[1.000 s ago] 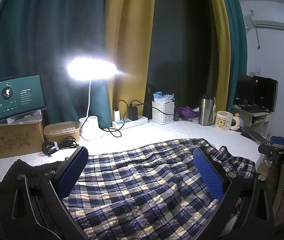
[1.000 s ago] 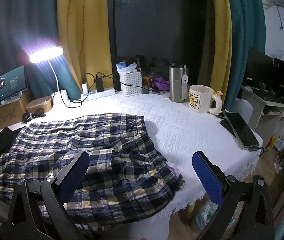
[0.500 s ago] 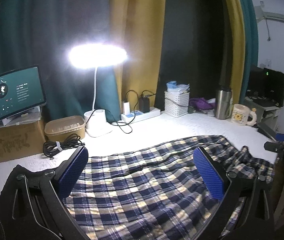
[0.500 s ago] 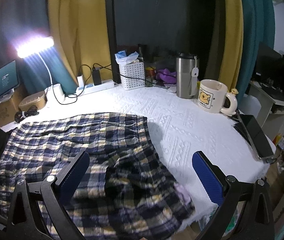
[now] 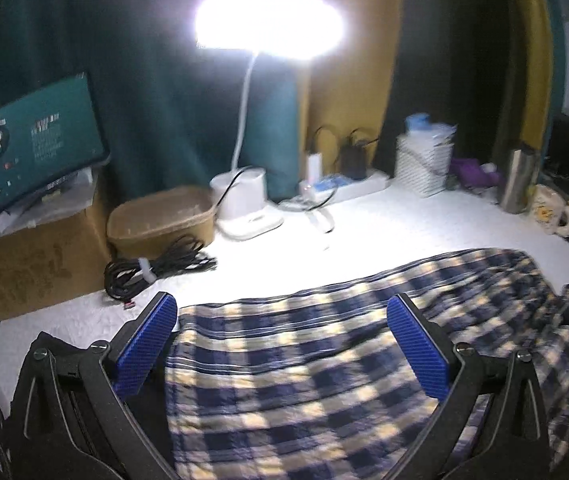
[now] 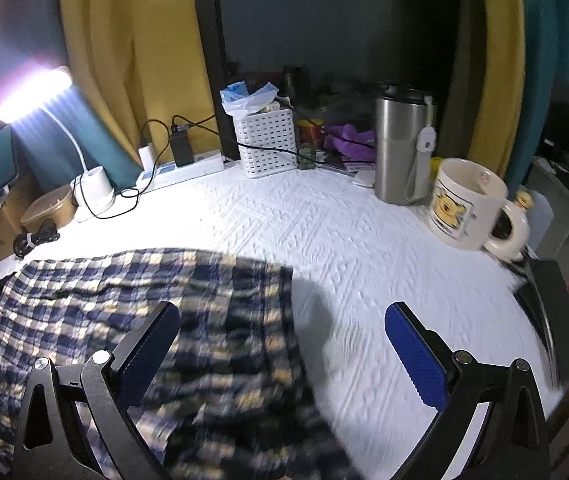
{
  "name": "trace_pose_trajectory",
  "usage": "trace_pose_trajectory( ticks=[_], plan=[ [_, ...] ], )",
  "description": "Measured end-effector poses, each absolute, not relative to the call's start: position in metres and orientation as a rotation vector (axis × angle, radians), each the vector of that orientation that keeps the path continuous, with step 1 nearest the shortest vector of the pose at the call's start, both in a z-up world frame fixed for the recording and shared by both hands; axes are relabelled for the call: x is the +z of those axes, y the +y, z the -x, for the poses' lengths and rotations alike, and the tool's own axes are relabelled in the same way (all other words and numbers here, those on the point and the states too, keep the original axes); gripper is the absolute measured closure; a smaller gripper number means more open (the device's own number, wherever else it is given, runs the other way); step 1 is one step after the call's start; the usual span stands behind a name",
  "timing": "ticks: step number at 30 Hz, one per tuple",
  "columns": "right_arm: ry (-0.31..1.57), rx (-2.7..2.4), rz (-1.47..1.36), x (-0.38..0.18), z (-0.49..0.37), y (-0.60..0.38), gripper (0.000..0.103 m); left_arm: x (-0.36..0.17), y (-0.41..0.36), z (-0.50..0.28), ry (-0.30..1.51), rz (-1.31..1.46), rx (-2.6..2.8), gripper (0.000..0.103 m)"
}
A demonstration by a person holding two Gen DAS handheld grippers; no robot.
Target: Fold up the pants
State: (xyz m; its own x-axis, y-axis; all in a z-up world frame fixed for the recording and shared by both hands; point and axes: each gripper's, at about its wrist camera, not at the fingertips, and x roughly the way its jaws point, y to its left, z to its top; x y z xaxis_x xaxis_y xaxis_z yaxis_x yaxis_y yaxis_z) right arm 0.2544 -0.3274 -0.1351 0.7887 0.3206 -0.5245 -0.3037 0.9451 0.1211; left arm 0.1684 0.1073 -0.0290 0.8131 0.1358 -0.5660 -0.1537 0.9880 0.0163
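Blue, cream and navy plaid pants lie spread flat on a white textured tablecloth. In the left wrist view my left gripper is open and empty above the pants' left end, its blue pads wide apart. In the right wrist view the pants fill the lower left. My right gripper is open and empty over the pants' right edge, one finger above the cloth, the other above bare tablecloth.
A lit desk lamp, brown container, cable bundle, tablet on a cardboard box, power strip, white basket, steel tumbler, bear mug and a dark flat device ring the table's back and right.
Both grippers have moved forward and lower toward the table, so the pants and back objects look larger. Both stay open. The pants have not moved.
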Motion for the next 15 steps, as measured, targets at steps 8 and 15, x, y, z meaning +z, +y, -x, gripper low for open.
trace_pose_trajectory(
  ticks=[8, 15],
  plan=[
    [0.641, 0.441, -0.029, -0.141, -0.326, -0.331, 0.0, -0.065, 0.156, -0.21, 0.778, 0.07, 0.168, 0.0],
    [0.775, 0.529, -0.008, -0.178, -0.362, -0.307, 0.015, -0.098, 0.174, -0.236, 0.931, 0.111, 0.135, 0.011]
  ],
)
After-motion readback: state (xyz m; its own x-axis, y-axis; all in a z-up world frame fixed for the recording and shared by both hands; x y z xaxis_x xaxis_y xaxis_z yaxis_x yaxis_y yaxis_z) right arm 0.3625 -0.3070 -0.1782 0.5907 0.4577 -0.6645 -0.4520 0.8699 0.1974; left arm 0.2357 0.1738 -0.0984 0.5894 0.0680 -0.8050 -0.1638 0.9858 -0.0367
